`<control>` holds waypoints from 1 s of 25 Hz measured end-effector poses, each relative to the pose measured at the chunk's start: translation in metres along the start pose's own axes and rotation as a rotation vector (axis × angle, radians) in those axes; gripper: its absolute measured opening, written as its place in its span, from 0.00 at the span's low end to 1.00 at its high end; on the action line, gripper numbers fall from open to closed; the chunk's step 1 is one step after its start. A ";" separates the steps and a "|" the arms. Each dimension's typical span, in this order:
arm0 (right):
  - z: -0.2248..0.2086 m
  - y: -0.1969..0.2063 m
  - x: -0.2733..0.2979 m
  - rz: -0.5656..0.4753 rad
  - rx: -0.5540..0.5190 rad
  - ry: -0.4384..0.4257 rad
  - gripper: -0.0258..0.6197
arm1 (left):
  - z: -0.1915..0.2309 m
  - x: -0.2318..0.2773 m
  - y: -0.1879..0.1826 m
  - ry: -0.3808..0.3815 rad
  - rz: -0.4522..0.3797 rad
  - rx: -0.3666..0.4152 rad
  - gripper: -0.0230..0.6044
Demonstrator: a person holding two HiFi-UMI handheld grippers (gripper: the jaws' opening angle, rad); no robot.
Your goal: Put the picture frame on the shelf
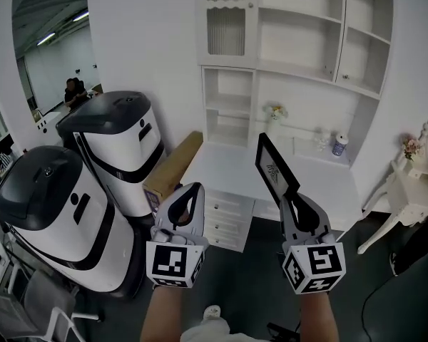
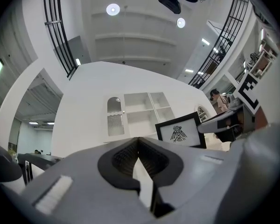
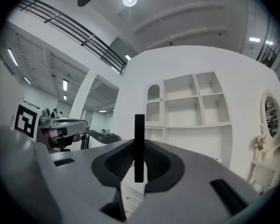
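- The right gripper [image 1: 292, 201] has its fingers pinched on the lower edge of the picture frame [image 1: 274, 168] (a black rim round a white sheet with a dark bird figure). The right gripper view shows that edge as a thin black bar between them.
- The picture frame rises from the fingers, out in front of the shelf unit [image 1: 292, 55]. It sits lower than the open compartments and touches none of them.
- Its printed face turns toward the left gripper [image 1: 188, 193], which hovers in front of the shelf unit's left part. That gripper's fingers are pressed together at the tips, with nothing between them.
- The counter [image 1: 228, 168] lies directly under the shelf unit, with a small jar [image 1: 339, 145] at its back.
- A long cardboard box [image 1: 172, 164] and two white-and-black machines [image 1: 118, 144] stand left of the shelf unit.
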State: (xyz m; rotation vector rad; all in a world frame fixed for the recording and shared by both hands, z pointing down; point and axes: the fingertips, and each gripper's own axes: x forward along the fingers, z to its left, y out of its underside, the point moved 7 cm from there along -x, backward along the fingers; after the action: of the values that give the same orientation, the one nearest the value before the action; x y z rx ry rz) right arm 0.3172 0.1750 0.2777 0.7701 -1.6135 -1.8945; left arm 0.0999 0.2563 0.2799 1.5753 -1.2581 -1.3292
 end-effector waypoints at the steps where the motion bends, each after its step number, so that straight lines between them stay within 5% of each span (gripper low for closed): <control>1: 0.002 0.000 0.014 0.001 0.001 0.005 0.13 | 0.011 0.009 0.004 0.003 0.001 -0.001 0.05; 10: 0.020 0.002 0.117 0.007 -0.010 0.059 0.13 | 0.089 0.085 0.043 0.068 0.000 -0.036 0.05; 25: 0.006 0.019 0.193 0.033 -0.006 0.091 0.13 | 0.127 0.139 0.090 0.082 0.021 -0.085 0.05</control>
State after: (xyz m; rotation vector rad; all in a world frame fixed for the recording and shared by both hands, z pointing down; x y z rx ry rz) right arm 0.1786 0.0392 0.2811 0.8107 -1.5553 -1.8137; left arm -0.0446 0.1067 0.2970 1.5375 -1.1508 -1.2753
